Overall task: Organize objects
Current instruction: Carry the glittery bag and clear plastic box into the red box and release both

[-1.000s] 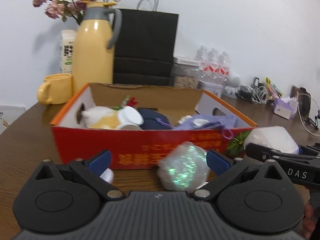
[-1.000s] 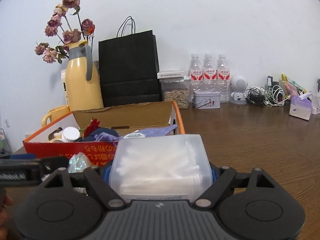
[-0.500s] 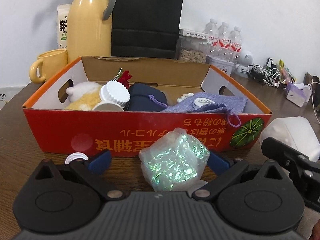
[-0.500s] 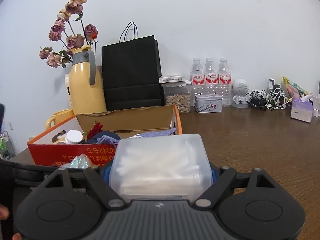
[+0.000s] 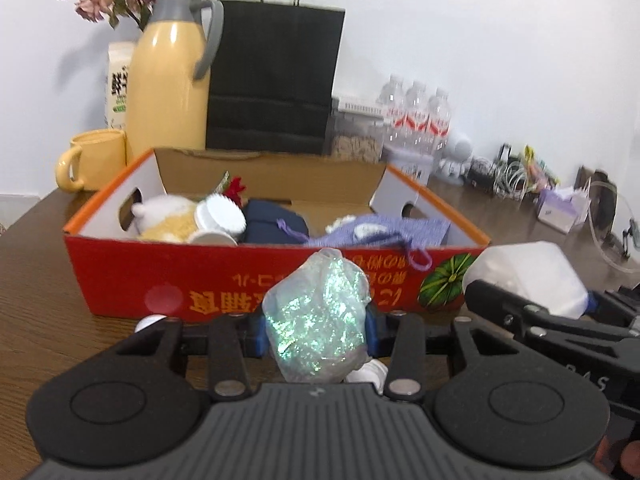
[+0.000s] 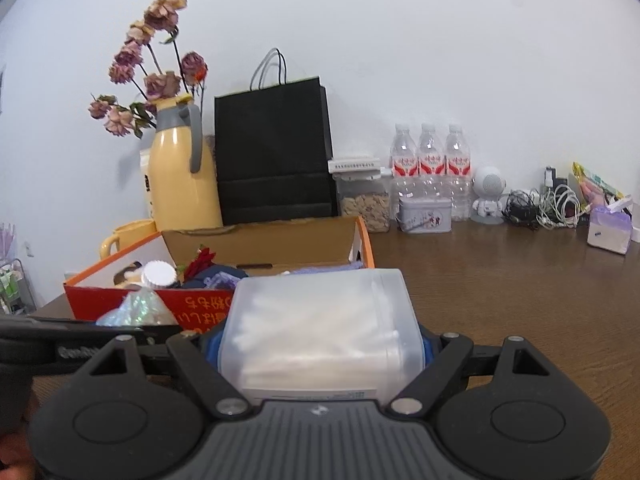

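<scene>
Wooden table (image 5: 36, 264) bears a red box (image 5: 224, 276). Just before it, the left gripper (image 5: 316, 330) has just closed on a glittery bag (image 5: 318, 316): light, crinkly, best pinched mid-body. The right gripper (image 6: 320, 350) clamps a cloudy tub (image 6: 320, 320), stiff but slick; its contents are unclear.

Iridescent crinkly bag (image 5: 318, 316), clear film with green-blue glitter, upright between blue pads, just in front of the box's near wall. Translucent white plastic container (image 6: 320, 330), boxy with rounded corners, lying sideways between blue pads, pale contents inside. Red-orange cardboard box (image 5: 208, 276) open on wooden table, printed text upside down, pumpkin graphic at right; holds plush toy, white-lidded jars, navy pouch, lavender drawstring bag.
</scene>
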A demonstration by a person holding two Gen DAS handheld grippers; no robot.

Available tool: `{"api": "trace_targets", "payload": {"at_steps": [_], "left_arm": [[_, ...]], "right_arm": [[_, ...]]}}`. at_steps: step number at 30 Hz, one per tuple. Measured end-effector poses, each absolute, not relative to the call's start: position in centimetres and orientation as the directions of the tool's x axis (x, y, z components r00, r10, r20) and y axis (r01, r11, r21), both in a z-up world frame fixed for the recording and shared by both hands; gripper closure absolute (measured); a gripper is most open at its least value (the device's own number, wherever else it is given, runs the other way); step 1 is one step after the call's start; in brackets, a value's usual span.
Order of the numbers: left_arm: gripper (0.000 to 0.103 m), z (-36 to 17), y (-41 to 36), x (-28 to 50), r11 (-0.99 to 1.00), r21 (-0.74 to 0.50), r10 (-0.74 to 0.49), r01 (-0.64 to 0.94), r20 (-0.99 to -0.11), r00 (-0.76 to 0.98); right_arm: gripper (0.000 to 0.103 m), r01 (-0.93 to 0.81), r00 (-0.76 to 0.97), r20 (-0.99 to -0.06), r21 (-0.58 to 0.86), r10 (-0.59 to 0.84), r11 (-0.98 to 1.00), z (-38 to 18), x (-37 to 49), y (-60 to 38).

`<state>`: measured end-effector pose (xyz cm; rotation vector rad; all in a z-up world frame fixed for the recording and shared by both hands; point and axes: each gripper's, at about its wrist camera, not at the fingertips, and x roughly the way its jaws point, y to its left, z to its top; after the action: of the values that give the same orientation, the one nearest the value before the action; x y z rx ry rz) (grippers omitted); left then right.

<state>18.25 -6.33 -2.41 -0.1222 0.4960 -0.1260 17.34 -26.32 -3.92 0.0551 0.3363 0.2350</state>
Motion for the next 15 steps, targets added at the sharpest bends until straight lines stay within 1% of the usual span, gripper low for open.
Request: {"api": "trace_targets", "payload": {"at_steps": [8,15], "left_arm": [[0.06,1.3,-4.7,17.9,0.986,-0.133,-0.145,0.103,-0.36,0.922],[0.06,4.0,-3.3,20.4,0.991,-0.12,-0.1,0.067,-0.297,0.95]], "right_arm": [[0.021,-0.265,0.927,-0.25,0.096,0.281,0.959,-1.6,17.0,-25.8],[0.021,-0.324,0.918,-0.219,0.07,0.332,0.943,1.5,20.2,-23.2]]}}
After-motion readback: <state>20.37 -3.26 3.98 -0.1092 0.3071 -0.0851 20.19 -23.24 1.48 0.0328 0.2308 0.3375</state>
